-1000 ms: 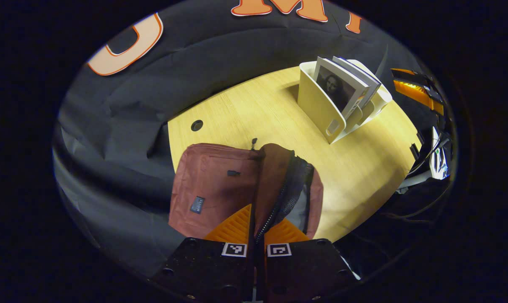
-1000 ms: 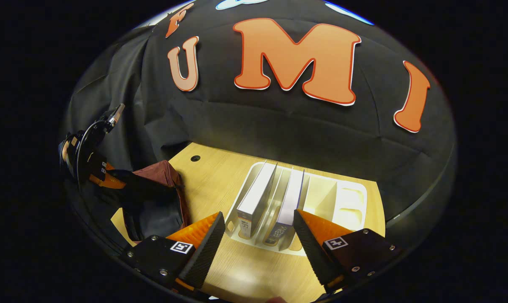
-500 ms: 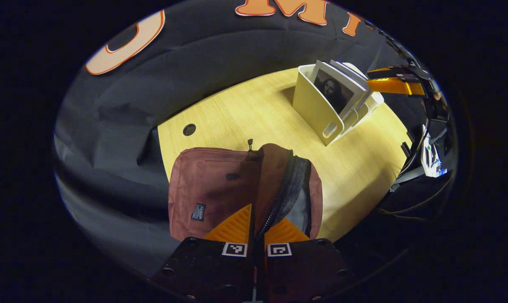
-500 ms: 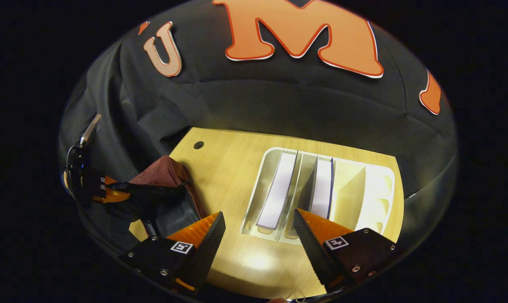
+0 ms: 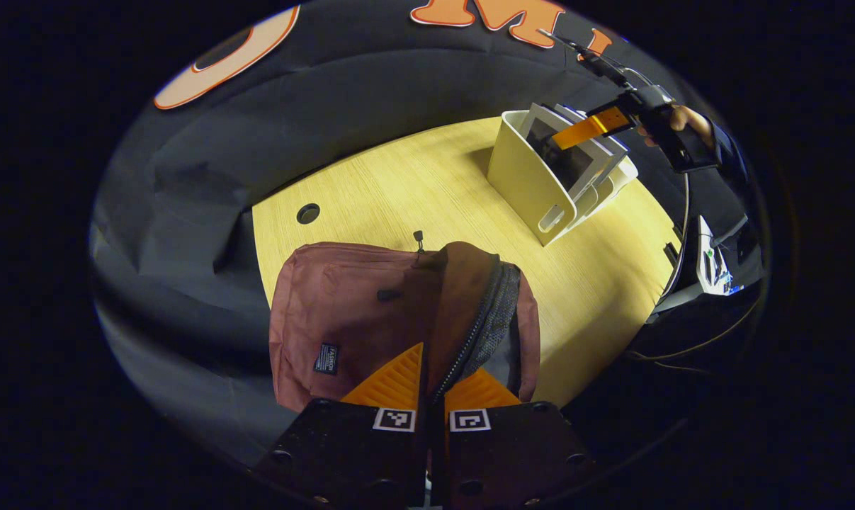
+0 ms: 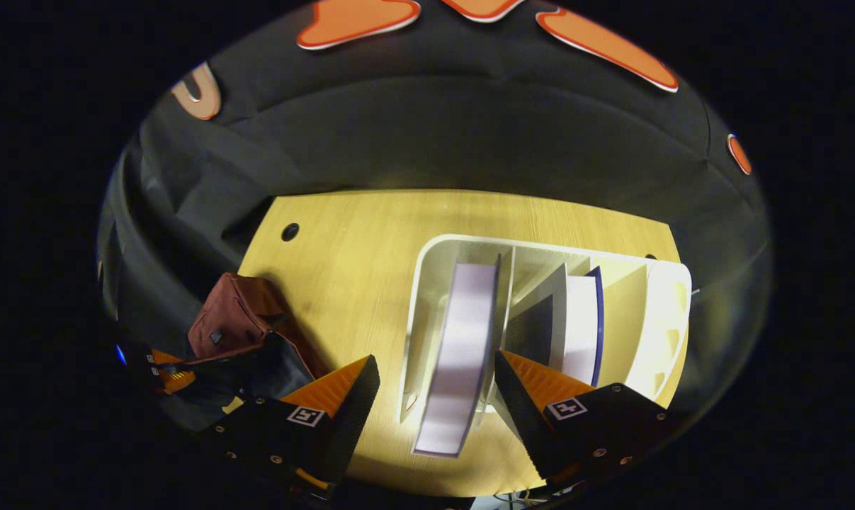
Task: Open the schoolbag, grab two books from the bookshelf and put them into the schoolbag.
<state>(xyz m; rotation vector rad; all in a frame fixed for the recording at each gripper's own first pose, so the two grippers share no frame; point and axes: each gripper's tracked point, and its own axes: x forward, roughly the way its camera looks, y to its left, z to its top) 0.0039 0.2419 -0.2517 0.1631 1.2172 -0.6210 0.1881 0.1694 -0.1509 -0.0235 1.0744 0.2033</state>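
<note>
One small dark label [image 5: 327,358], its writing unreadable, on the schoolbag [image 5: 342,319].

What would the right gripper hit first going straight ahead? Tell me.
Probably the nearer book standing in the white bookshelf: it lies between the open jaws of the right gripper. Depth is unclear.

The small dark label [image 5: 326,358] sewn on the schoolbag [image 5: 342,312] carries print too small to read.
</note>
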